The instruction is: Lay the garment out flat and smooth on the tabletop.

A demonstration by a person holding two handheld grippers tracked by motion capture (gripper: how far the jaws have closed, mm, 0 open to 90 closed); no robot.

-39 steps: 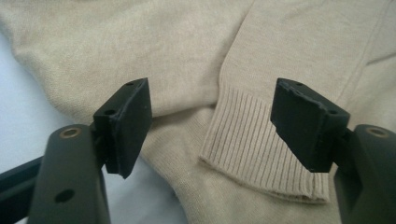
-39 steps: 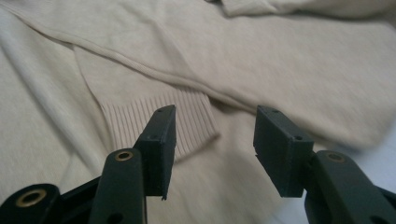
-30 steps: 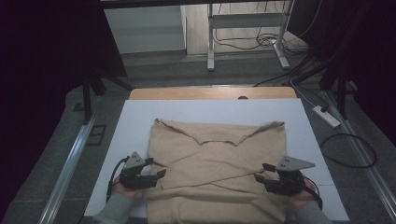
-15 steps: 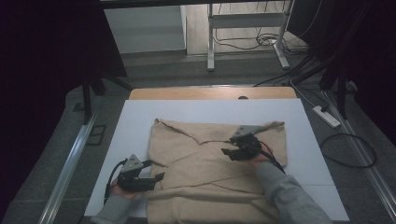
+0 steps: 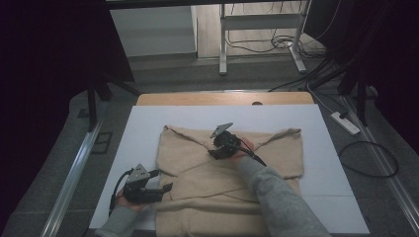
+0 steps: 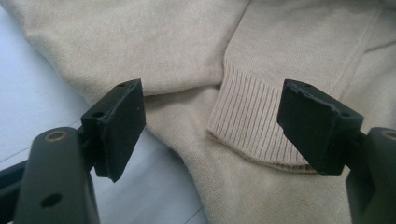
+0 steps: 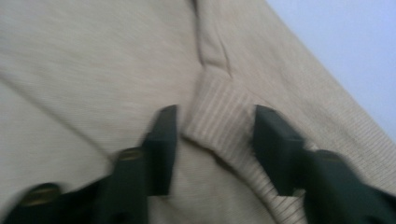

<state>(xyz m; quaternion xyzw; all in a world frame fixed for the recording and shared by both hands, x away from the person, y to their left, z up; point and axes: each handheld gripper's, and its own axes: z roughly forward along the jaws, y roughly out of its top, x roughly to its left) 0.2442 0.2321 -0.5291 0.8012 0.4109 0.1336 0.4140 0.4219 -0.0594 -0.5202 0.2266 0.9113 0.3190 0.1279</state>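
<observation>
1. A beige sweater (image 5: 230, 185) is seen spread over the white table (image 5: 326, 123), low in the centre of the high view
2. The left gripper (image 5: 165, 187) is held wide open at lower left, one ribbed cuff (image 6: 252, 126) between its jaws, ungripped
3. The right gripper (image 5: 213, 153), at mid-frame, has just been closing; another ribbed cuff (image 7: 224, 121) lies between its half-closed jaws, not yet pinched

A beige sweater (image 5: 227, 182) of soft, matt knit cloth is seen, with ribbed cuffs (image 6: 252, 121). The table (image 5: 148, 128) is covered in a smooth, pale, matt sheet, and bare wood is shown at its far edge. The gripper pads (image 6: 119, 126) are of matt black plastic.
</observation>
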